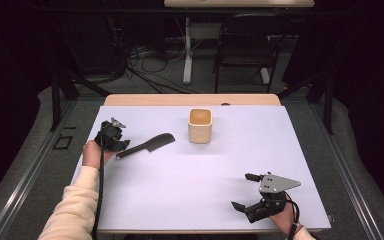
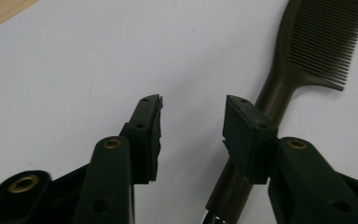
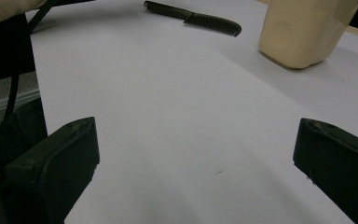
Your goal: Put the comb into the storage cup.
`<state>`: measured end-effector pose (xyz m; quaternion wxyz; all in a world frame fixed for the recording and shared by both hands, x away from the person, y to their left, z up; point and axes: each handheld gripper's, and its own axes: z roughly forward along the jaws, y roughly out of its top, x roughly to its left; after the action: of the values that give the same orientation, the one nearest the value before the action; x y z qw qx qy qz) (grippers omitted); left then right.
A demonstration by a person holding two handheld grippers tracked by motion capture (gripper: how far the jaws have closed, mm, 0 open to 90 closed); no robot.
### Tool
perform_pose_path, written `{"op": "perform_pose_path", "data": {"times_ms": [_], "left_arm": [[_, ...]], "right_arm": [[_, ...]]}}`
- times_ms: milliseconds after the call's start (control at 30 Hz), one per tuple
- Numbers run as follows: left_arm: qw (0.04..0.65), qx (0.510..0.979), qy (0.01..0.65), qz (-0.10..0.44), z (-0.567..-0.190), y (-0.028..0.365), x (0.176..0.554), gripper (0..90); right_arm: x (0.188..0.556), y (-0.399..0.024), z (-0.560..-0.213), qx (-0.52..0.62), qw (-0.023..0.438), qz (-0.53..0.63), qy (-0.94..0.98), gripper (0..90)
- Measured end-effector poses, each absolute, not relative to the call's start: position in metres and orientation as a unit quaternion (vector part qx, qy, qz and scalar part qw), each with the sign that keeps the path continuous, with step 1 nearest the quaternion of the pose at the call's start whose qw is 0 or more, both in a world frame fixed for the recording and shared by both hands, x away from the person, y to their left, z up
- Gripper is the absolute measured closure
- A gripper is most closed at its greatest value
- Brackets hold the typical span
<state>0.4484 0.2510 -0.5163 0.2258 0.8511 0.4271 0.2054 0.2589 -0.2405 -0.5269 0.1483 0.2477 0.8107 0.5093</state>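
Observation:
A dark comb (image 1: 147, 145) lies flat on the white table top (image 1: 190, 185), left of centre, teeth toward the far right. My left gripper (image 1: 117, 145) sits at the handle end. In the left gripper view its jaws (image 2: 193, 105) stand apart and nothing is pinched. The comb (image 2: 307, 46) runs under the right-hand jaw, its handle partly hidden. A beige square cup (image 1: 200, 126) stands upright behind the comb's teeth. My right gripper (image 1: 241, 190) rests open near the front right, with bare table between its jaws (image 3: 198, 128). Far off in the right gripper view are the comb (image 3: 200, 18) and cup (image 3: 307, 32).
A wooden table edge (image 1: 190, 100) shows beyond the white top. Behind it stand a black chair (image 1: 245, 45), a white table leg and loose cables on the floor. The person's cream sleeve (image 1: 72, 210) comes in at the lower left.

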Motion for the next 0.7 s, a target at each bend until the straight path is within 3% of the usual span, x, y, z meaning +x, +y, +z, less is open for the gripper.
{"op": "perform_pose_path", "data": {"times_ms": [300,700], "left_arm": [[0.238,0.864,0.406,0.179,-0.513,0.245,0.452,21.7],[0.224,0.883,0.37,0.181,-0.502,0.237,0.45,0.3]], "right_arm": [[0.26,-0.24,-0.528,0.251,0.148,0.508,0.811,0.0],[0.261,-0.24,-0.528,0.253,0.149,0.507,0.81,0.0]]}}
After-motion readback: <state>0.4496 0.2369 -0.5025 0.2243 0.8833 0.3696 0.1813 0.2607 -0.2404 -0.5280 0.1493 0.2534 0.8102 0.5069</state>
